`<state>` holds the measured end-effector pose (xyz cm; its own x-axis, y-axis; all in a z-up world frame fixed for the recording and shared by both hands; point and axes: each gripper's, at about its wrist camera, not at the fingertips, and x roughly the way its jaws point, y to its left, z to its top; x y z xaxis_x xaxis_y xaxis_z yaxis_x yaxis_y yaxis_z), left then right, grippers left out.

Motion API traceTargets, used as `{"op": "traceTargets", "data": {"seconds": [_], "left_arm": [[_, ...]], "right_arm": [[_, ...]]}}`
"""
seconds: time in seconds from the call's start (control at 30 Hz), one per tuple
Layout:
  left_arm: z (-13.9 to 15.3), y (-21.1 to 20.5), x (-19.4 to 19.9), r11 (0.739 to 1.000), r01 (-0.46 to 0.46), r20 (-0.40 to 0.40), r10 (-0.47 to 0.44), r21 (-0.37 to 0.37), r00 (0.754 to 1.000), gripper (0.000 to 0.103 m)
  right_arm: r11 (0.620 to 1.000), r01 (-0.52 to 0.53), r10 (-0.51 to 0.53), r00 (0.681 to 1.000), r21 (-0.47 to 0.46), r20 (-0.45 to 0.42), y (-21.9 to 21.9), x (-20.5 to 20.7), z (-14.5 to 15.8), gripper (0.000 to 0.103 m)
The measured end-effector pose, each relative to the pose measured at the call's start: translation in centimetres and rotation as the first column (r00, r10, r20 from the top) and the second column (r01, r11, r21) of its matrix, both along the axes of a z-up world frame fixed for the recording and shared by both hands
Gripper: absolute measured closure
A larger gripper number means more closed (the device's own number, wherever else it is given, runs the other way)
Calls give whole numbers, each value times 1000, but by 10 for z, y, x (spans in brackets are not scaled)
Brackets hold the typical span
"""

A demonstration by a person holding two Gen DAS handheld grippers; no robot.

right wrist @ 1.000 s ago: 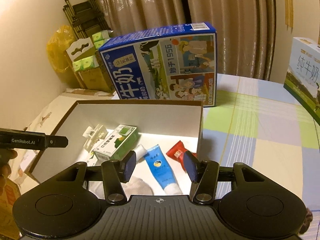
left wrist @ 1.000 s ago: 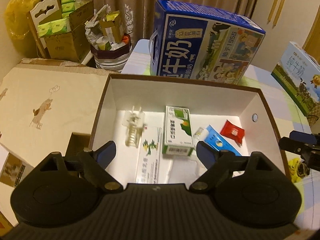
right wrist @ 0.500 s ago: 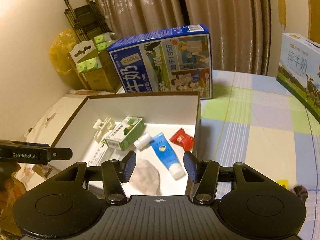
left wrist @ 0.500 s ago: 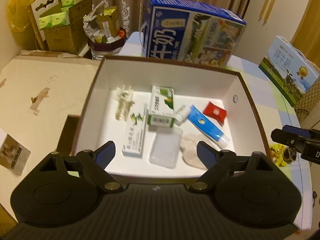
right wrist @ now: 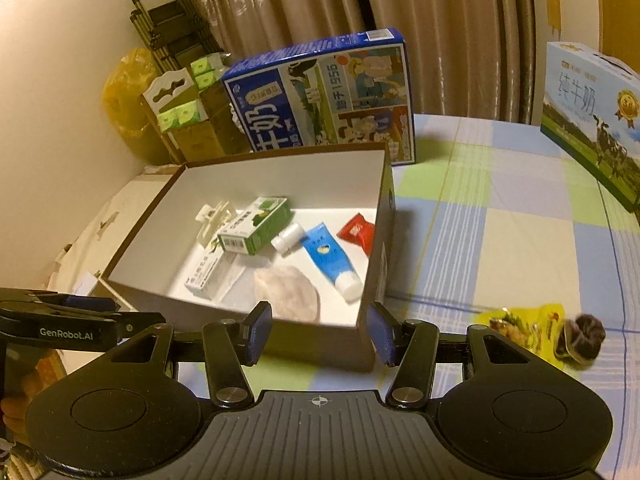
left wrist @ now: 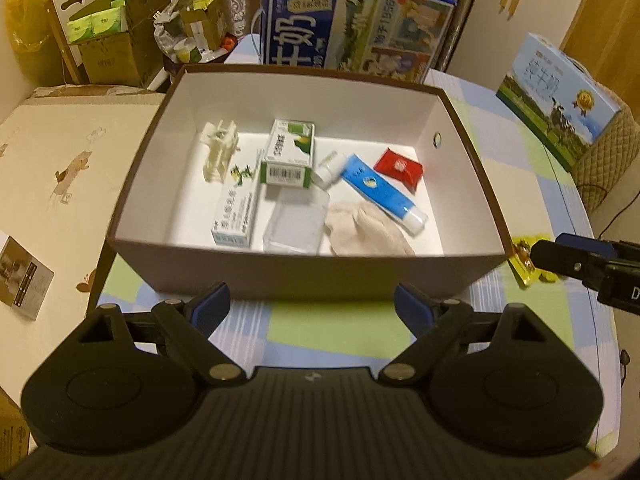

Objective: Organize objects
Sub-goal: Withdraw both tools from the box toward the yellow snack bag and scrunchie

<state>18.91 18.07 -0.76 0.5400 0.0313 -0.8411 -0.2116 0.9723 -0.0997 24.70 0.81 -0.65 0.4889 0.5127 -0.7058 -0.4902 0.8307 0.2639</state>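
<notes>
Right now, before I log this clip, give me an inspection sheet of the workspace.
Surface: checked tablecloth, mostly bare.
Job's things: brown box holds green carton, blue tube, red sachet, white clip, beige cloth; yellow packet and dark scrunchie lie outside on the cloth.
Clutter: two milk cases, cardboard boxes.
Grippers: left gripper open, empty; right gripper open, empty.
Cables: one dark cable at far right.
Surroundings: curtains, wall.
</notes>
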Motion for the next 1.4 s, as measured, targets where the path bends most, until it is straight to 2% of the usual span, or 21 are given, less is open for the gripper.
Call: {"op": "traceTargets", "data": {"seconds": [0.77, 1.4], "left_arm": [[-12, -78, -19, 996, 85, -47, -84, 9, 995, 16], [-23, -156, -5, 983, 182, -83, -180, 17, 980, 16]], "right_arm": [[1000, -7, 6, 996, -15, -90, -58, -35, -18, 53], [996, 80, -86, 983, -43, -165, -133, -38, -37, 53]]}}
